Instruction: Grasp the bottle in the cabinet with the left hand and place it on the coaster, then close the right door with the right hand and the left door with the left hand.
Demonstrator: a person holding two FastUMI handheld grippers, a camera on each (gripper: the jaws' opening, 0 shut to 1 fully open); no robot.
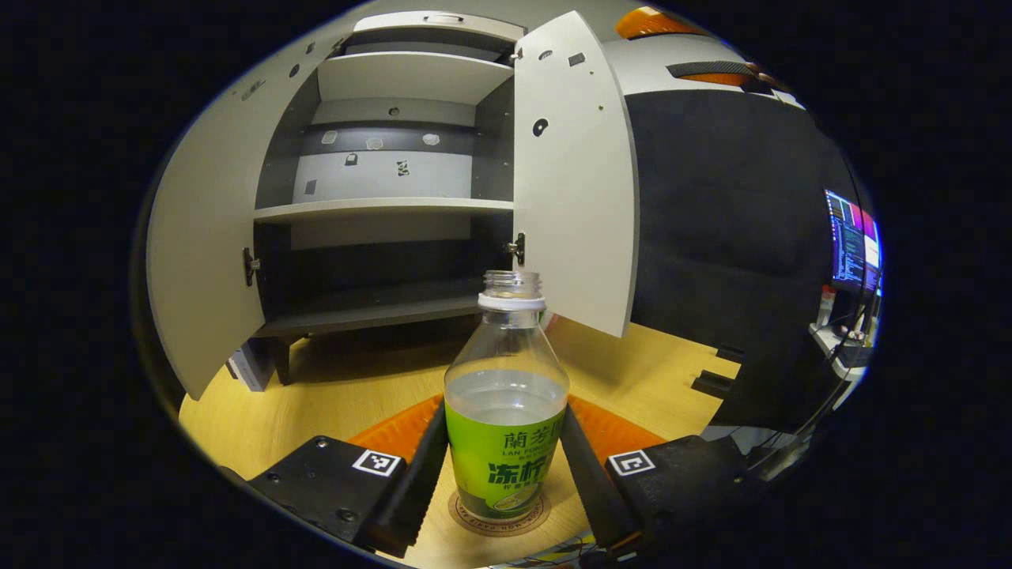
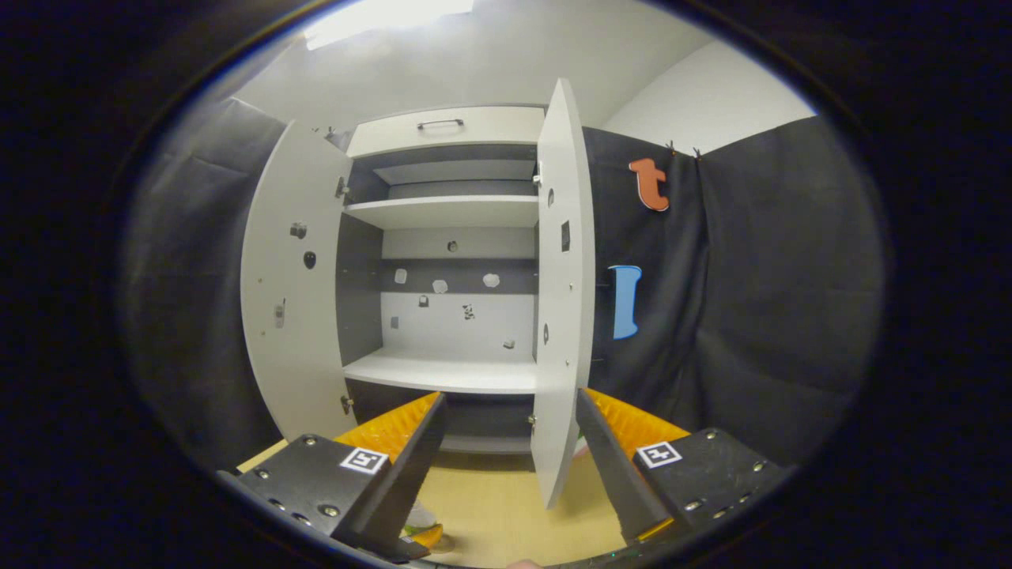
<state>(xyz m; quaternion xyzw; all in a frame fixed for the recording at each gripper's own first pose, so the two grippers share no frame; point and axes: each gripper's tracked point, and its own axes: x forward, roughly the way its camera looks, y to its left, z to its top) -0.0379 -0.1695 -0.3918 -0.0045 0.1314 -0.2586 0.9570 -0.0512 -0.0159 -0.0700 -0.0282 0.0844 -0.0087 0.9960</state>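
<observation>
A clear uncapped bottle (image 1: 506,419) with a green label stands upright on the round brown coaster (image 1: 474,518) on the wooden table. My left gripper (image 1: 506,466) is shut on the bottle, one finger against each side of the label. Behind it the white cabinet (image 1: 387,209) stands with bare shelves, its left door (image 1: 205,237) and right door (image 1: 573,182) both swung open. In the right gripper view, my right gripper (image 2: 506,474) is open in front of the cabinet (image 2: 447,371). The edge of the right door (image 2: 557,316) stands a little beyond the gap between its fingers; the left door (image 2: 288,300) is open too.
The wooden table (image 1: 316,387) runs from the cabinet's foot to the coaster. A lit monitor (image 1: 852,245) and desk clutter sit far right. Black cloth (image 2: 751,316) hangs right of the cabinet. A small green and orange object (image 2: 419,536) shows at the bottom edge.
</observation>
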